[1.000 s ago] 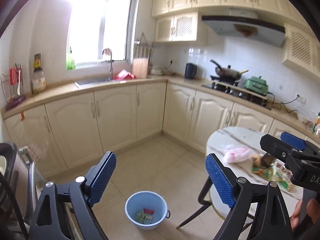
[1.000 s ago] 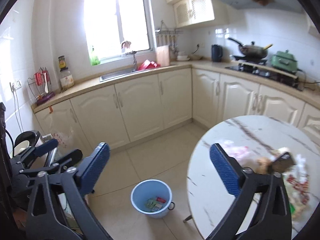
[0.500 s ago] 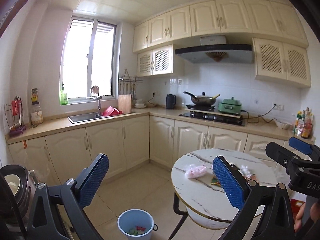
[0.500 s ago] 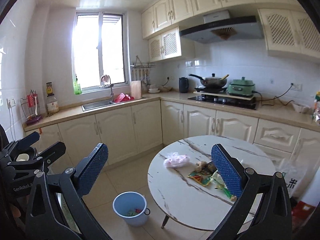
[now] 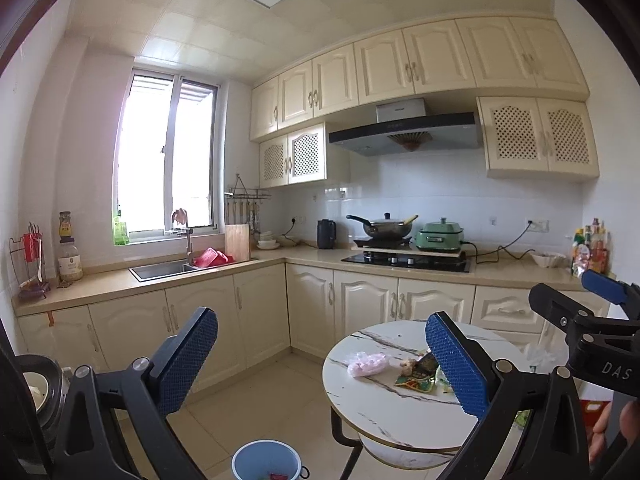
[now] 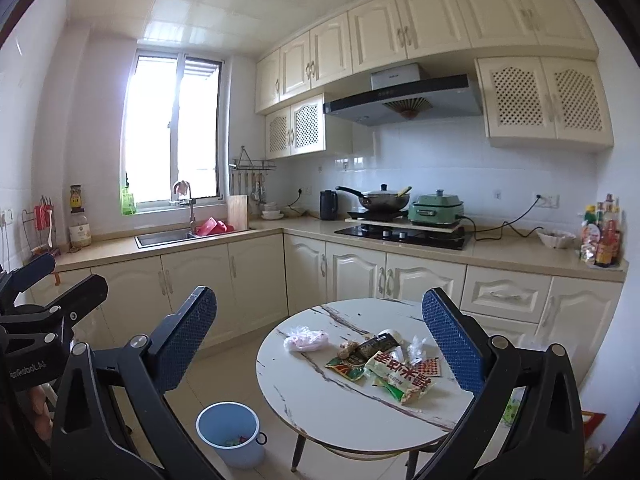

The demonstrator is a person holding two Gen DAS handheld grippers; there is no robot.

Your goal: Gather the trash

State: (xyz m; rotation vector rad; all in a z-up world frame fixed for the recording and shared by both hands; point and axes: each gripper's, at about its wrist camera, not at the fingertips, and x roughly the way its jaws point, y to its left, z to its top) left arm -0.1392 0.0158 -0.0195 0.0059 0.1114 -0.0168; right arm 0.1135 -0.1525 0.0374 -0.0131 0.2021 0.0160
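Trash lies on a round white marble table (image 6: 340,404): a pink plastic bag (image 6: 306,339), a green snack wrapper (image 6: 402,376), a dark wrapper (image 6: 374,346) and a ginger piece (image 6: 349,348). The bag also shows in the left wrist view (image 5: 367,363). A light blue bin (image 6: 230,432) with some wrappers inside stands on the floor left of the table; it also shows in the left wrist view (image 5: 266,462). My left gripper (image 5: 320,364) is open and empty. My right gripper (image 6: 320,344) is open and empty. Both are held back from the table, well above it.
Cream cabinets run along the back with a sink (image 6: 164,238), a stove (image 6: 400,236) with a wok and a green pot. Bottles (image 6: 602,236) stand at the counter's right end. A black appliance (image 5: 36,392) sits at the far left. Tiled floor (image 6: 236,360) lies between table and cabinets.
Both grippers have pulled back and tilted up from the bin and table. The view now takes in the whole kitchen and ceiling. Both stay open and empty.
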